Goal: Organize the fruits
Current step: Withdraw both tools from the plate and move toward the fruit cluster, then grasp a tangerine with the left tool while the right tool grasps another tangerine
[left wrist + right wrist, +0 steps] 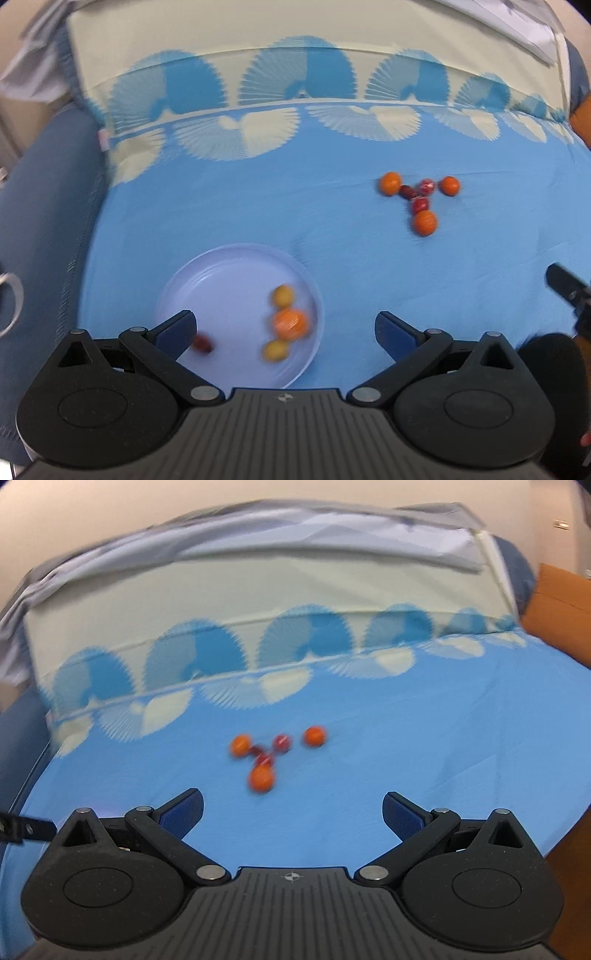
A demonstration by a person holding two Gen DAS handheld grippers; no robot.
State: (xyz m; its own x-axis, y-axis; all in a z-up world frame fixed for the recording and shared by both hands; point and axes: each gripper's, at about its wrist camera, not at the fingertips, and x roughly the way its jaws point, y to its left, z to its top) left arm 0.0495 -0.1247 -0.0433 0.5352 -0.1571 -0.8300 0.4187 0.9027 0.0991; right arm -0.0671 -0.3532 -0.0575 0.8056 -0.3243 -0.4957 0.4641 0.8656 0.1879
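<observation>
- No readable writing or labels.
- Blue fan-print sheet (258, 206), wall behind.
- Left gripper (284, 328) spread wide, empty, over plate (221, 273) holding orange (290, 324).
- Right gripper (293, 810) spread wide, empty; loose fruit cluster (275, 755) ahead on sheet.

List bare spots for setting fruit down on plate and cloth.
Plate: far-left half bare; near-right crowded by orange, two yellow fruits and a red one. Cloth is bare between plate and loose cluster, and ahead of the right tool.

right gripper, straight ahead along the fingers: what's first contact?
Probably the nearest orange fruit of the loose cluster on the blue cloth. The open right gripper points slightly right of it, so it might meet bare cloth first; blur leaves depth unclear.
</observation>
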